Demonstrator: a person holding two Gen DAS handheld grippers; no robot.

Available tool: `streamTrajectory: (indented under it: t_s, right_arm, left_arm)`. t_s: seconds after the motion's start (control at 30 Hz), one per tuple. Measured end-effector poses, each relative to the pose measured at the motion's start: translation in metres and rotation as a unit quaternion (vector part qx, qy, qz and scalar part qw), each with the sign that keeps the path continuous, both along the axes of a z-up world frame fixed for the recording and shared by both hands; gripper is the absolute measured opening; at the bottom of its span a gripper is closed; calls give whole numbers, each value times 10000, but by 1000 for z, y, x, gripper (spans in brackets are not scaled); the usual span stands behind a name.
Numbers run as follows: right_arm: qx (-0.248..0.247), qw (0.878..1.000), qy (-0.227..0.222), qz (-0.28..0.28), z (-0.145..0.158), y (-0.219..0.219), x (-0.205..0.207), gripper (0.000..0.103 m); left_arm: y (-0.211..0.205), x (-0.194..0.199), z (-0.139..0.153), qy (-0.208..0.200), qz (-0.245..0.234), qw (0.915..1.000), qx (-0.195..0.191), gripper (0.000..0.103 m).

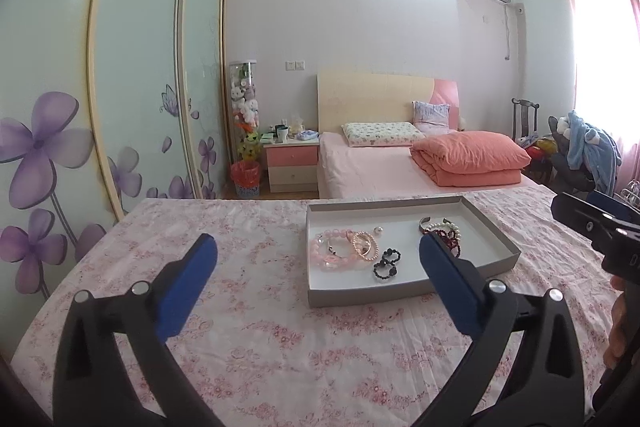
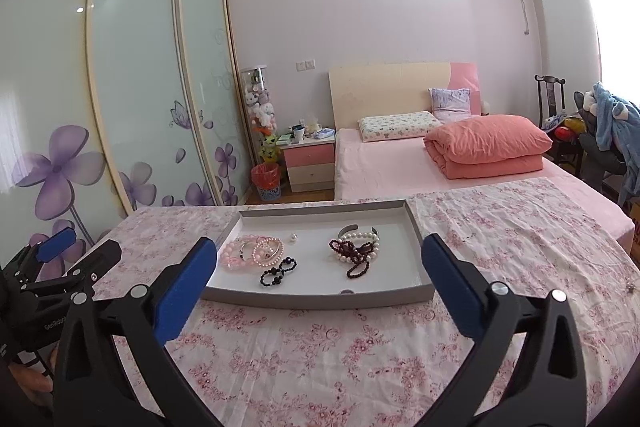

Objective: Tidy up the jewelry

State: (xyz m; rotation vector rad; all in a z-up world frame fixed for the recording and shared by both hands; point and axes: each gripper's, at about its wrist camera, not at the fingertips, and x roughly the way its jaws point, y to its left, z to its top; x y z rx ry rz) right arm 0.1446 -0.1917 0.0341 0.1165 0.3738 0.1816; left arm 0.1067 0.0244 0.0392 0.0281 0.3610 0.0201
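Observation:
A shallow grey tray (image 1: 404, 297) (image 2: 320, 297) sits on a floral cloth. In it lie pink bead bracelets (image 1: 334, 251) (image 2: 236, 255), a pearl-pink bangle (image 1: 365, 245) (image 2: 269, 250), a black bead string (image 1: 386, 263) (image 2: 278, 271), a loose pearl (image 1: 377, 230) (image 2: 293, 237), and a dark red bead strand with a white pearl bracelet (image 1: 446, 233) (image 2: 356, 247). My left gripper (image 1: 318, 259) is open and empty, hovering before the tray. My right gripper (image 2: 318, 259) is open and empty, in front of the tray's near edge.
The floral cloth (image 1: 260, 347) (image 2: 520, 227) covers the work surface. Behind it stands a pink bed (image 1: 400, 163) with a folded orange quilt (image 2: 486, 147), a nightstand (image 1: 292, 163), sliding wardrobe doors (image 1: 136, 87) at left, and a chair with clothes (image 2: 612, 131) at right.

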Motion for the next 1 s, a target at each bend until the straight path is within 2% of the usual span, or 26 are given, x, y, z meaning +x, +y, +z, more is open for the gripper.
streamTrajectory:
  t_s: [0.27, 1.0]
  right_arm:
    - [-115, 9995, -234, -177, -3, -1, -20, 101]
    - [-94, 9993, -286, -208, -37, -8, -43, 101]
  left_arm:
    - [1, -22, -4, -271, 77, 9996, 19, 99]
    - [-5, -41, -33, -160, 41, 9998, -84, 99]
